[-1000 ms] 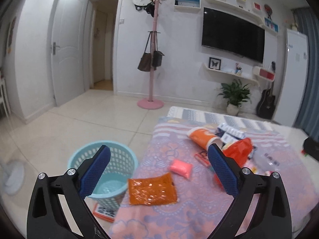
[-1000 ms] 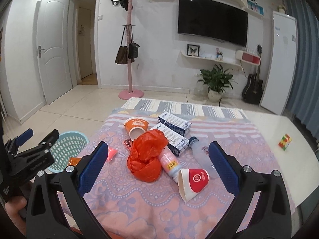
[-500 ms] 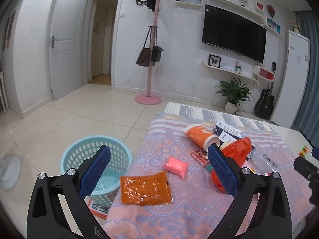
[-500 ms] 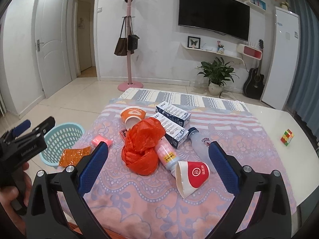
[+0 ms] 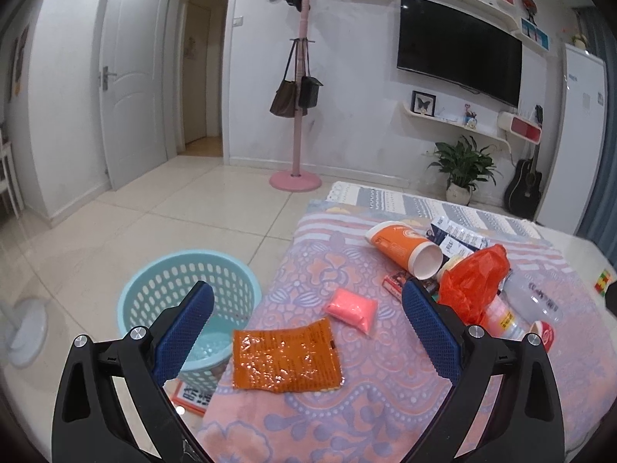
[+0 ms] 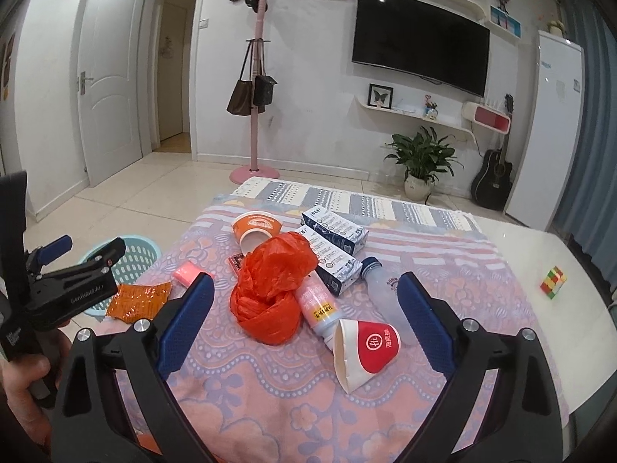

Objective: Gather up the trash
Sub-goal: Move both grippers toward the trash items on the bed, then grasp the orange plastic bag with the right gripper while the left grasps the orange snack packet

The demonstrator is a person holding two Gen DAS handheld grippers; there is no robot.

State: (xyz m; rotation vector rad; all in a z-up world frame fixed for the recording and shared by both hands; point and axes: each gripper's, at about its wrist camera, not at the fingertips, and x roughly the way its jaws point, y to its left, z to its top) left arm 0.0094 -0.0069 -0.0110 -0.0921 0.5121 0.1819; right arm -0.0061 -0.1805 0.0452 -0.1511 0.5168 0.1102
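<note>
Trash spread across the patterned bench cloth, both pairs of fingers empty

Basket [image 5: 185, 293] of pale blue plastic stands on the tiled floor at the far left, just beside the bench [image 5: 385, 405] edge. The left gripper [image 5: 304, 320] hangs above the near left corner of the cloth, its blue fingers [image 5: 185, 332] spread wide with nothing between them. Below that gap lies the flat orange packet [image 5: 285, 359] near the bench edge, and just beyond it the small pink pouch [image 5: 351, 308]. Further right an orange cup [image 6: 256, 229] lies tipped on its side, with two blue-and-white boxes [image 6: 335, 231] behind the crumpled red plastic bag [image 6: 273, 289]. A pink-labelled bottle [image 6: 320, 305] lies against the bag, a clear bottle [image 6: 385, 289] next to it, and a red-and-white paper cup [image 6: 370, 347] lies on its side nearest the camera. The right gripper [image 6: 304, 324] hovers over this pile; its fingers [image 6: 424, 328] stand wide but are closing, touching none of the trash. A coloured puzzle cube [image 6: 553, 281] sits well apart on the bare bench top at the far right.
</note>
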